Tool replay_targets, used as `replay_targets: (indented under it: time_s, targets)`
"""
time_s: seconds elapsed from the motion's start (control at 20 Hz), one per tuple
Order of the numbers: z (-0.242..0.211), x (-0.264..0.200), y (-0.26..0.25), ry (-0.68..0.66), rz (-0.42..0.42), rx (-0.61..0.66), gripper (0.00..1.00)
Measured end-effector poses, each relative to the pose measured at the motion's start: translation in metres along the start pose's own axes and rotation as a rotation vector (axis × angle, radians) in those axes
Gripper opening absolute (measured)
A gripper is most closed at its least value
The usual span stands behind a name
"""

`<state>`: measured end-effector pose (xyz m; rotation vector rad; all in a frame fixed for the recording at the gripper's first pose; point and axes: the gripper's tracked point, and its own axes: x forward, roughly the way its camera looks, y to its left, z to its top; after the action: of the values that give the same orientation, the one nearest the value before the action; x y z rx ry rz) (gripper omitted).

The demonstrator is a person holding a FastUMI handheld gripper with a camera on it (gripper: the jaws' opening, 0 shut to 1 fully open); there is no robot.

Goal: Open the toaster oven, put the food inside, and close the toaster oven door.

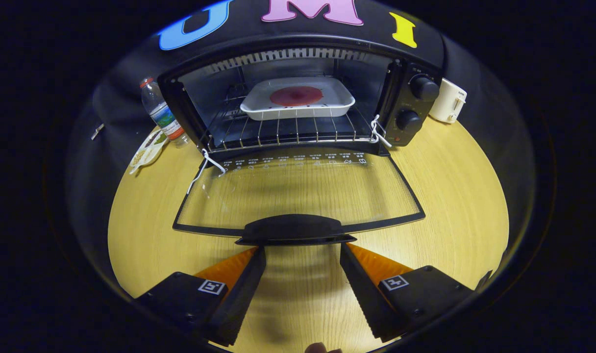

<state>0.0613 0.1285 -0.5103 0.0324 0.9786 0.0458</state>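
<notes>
A pale yellow wood-grain worktop (450,196) with a rounded outline takes up the lower and middle ground, lit brightly from above so that soft dark shadows fall across its near part. Behind it hangs the black cloth wall (479,83) of the booth, curving around the far edge of the worktop and fading into darkness at the sides. Along that far edge stand a clear plastic bottle (160,110) with a red cap, a flat printed packet (148,149) lying just beside it, and a cream-white appliance (449,101) well apart from both.

The claw (303,252) gapes under the handle (295,229) of the lowered door (298,191); tray (298,98) sits inside the oven (401,103).
</notes>
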Motion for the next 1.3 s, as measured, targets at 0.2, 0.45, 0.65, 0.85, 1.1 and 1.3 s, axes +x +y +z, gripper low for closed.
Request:
replay_targets:
  time_s: [0.2,0.45,0.65,0.85,1.1,1.3]
  targets:
    - [0.009,-0.015,0.001,-0.055,0.026,0.004,0.99]
    - [0.027,-0.035,0.003,-0.137,0.050,0.007,0.99]
    - [0.055,-0.056,0.005,-0.241,0.050,-0.015,0.99]
    - [0.085,-0.076,0.010,-0.317,0.048,-0.043,0.99]
    - [0.120,-0.100,0.008,-0.402,0.057,-0.013,0.99]
    - [0.138,-0.137,-0.005,-0.485,0.065,-0.015,0.99]
